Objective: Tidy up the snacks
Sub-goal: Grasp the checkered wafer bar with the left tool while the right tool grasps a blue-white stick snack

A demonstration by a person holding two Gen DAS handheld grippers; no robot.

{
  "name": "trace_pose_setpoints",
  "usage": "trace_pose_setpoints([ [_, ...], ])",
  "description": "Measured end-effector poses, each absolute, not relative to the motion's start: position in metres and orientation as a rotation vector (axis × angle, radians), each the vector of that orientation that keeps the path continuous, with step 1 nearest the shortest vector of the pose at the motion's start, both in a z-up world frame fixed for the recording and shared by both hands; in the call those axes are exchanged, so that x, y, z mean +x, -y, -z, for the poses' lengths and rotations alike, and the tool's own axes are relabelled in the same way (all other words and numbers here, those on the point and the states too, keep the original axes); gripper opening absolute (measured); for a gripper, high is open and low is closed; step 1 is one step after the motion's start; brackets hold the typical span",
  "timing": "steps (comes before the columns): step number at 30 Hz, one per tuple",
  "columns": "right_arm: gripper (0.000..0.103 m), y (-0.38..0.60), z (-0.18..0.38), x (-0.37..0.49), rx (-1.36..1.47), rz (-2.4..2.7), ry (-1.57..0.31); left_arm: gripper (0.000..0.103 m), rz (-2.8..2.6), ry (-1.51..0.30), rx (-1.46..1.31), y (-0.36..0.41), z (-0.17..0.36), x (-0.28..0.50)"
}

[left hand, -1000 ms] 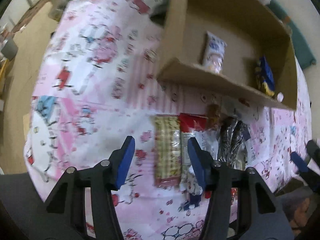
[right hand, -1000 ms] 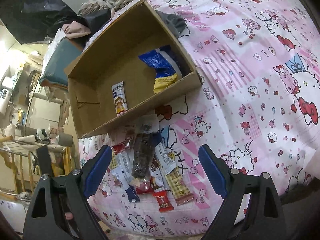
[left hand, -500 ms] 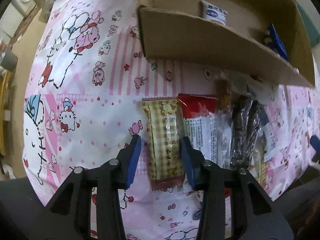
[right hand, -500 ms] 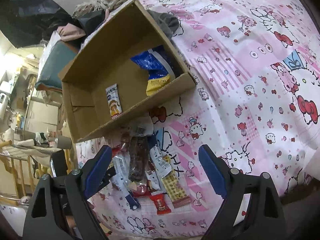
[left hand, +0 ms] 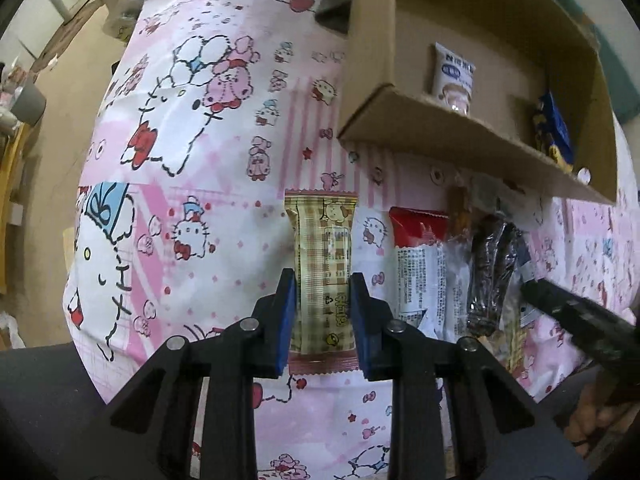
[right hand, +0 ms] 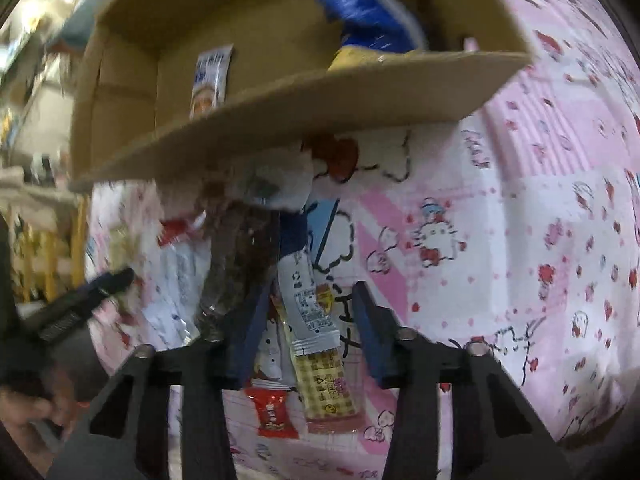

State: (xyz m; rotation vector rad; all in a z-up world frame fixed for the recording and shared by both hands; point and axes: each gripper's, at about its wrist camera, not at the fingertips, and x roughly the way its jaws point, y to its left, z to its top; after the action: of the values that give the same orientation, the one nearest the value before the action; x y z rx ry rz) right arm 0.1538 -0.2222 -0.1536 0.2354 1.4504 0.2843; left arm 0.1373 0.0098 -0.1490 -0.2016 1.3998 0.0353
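My left gripper (left hand: 323, 296) is shut on a beige checked snack bar (left hand: 323, 256) and holds it above the pink cartoon cloth, apart from the pile. My right gripper (right hand: 308, 320) is open, its jaws on either side of a white and grey sachet (right hand: 308, 304) and another beige checked bar (right hand: 326, 392) in the snack pile. A cardboard box (left hand: 452, 128) lies on its side behind the pile; it holds a white packet (left hand: 454, 76) and a blue bag (left hand: 554, 128). The box (right hand: 320, 108) also shows in the right wrist view.
A red and white packet (left hand: 420, 264) and dark wrapped bars (left hand: 490, 272) lie right of my left gripper. A small red candy (right hand: 274, 410) lies at the front of the pile. The pink cloth (left hand: 192, 152) drops off at the left over a tan floor.
My left gripper has closed on the beige bar and lifted it leftward off the pile. My right gripper has dropped close to the pile and narrowed around the sachet.
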Motion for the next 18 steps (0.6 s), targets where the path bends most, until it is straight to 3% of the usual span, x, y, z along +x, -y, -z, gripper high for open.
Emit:
trace_pose_setpoints([
  [18, 0.018, 0.246, 0.101, 0.123, 0.320, -0.311, -1.331, 0.022, -0.033, -1.358, -0.215, -0.027, 0.127, 0.129],
])
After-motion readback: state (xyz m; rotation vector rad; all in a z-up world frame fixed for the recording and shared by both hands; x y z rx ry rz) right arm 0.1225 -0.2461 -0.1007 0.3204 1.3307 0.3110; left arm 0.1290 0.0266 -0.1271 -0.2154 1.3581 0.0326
